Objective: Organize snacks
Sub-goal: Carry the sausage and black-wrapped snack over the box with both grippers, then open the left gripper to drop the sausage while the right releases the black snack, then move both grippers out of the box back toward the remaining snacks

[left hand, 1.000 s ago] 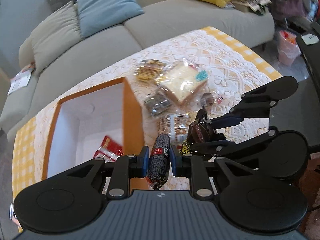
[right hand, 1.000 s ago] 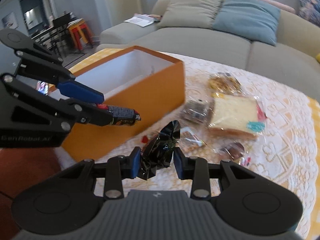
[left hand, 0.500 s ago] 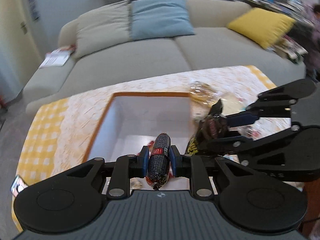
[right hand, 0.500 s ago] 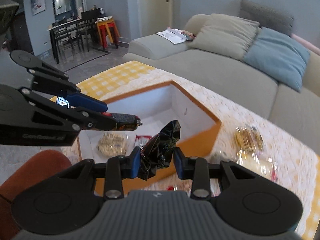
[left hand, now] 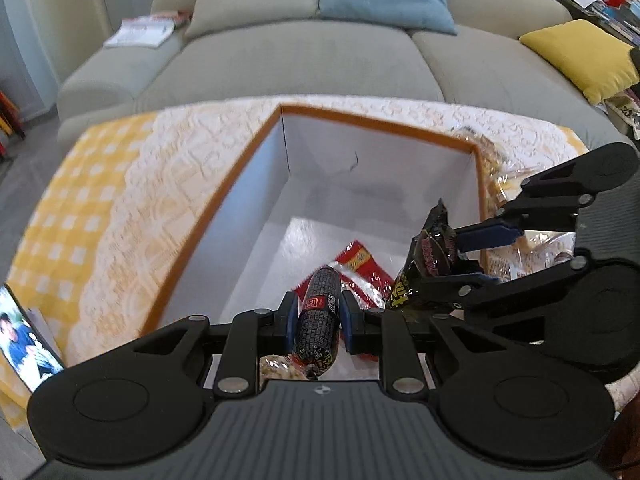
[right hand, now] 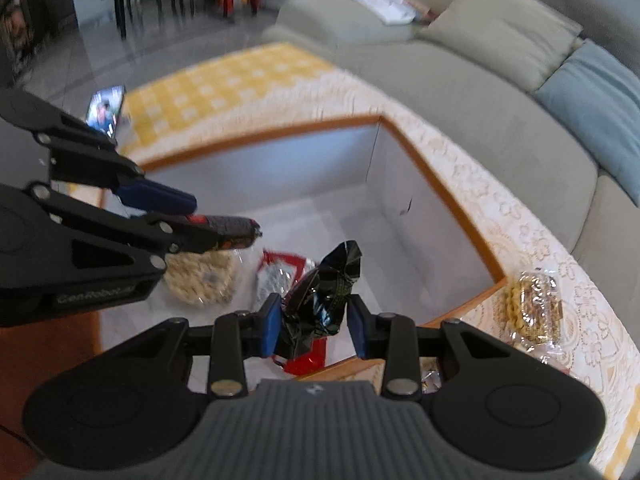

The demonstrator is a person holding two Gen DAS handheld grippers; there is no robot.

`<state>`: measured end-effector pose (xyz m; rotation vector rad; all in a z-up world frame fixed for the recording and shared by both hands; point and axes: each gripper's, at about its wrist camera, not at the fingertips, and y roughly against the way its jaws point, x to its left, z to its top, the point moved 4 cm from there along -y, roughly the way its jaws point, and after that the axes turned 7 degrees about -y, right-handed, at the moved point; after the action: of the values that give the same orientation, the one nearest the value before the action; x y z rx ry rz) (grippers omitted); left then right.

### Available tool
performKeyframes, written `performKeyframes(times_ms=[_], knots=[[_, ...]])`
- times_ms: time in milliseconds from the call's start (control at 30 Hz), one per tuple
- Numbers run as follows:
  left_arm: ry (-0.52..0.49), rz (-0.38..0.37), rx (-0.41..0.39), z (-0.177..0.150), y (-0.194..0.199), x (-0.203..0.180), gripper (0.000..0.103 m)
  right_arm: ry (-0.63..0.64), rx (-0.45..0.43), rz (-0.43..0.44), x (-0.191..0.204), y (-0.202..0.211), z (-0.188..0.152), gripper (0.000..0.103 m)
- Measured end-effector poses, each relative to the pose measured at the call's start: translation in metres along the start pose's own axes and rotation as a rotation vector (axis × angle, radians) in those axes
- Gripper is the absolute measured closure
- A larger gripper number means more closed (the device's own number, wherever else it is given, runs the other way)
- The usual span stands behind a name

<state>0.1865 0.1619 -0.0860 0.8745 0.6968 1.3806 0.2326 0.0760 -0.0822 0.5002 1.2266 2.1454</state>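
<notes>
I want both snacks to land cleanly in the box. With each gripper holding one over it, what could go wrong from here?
1. The left gripper and right gripper hang close together over the orange cardboard box; they may bump.
2. The crinkled black foil packet is pinched at its lower part only and could slip early.
3. The dark cylindrical sausage stick would likely drop onto the red snack packet and puffed-snack bag below and roll.
</notes>
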Motion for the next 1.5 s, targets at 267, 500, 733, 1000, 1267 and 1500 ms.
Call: performKeyframes(times_ms=[267, 500, 733, 1000, 1267, 1500], knots=[[-0.004, -0.044, 0.057, -0.015, -0.018, -0.003, 0.079, 0.075, 0.08, -0.058, -0.006, -0.035, -0.001, 0.069], [-0.034, -0.057, 0.14, -0.023, -0.029, -0.013, 0.08, 0.12, 0.12, -0.082, -0.006, -0.052, 0.002, 0.069], [-0.02, -0.058, 0.165, -0.025, -0.028, -0.015, 0.08, 0.132, 0.118, -0.102, -0.006, -0.055, 0.0, 0.069], [-0.036, -0.031, 0.151, -0.021, -0.018, -0.019, 0.054, 0.134, 0.077, -0.125, -0.007, -0.039, 0.0, 0.059], [-0.079, 0.045, 0.055, -0.013, 0.012, -0.025, 0.052, 0.13, -0.002, -0.128, -0.005, -0.007, -0.001, 0.059], [-0.081, 0.172, -0.068, -0.015, 0.045, -0.03, 0.052, 0.072, -0.146, -0.18, -0.003, 0.036, -0.019, 0.057]])
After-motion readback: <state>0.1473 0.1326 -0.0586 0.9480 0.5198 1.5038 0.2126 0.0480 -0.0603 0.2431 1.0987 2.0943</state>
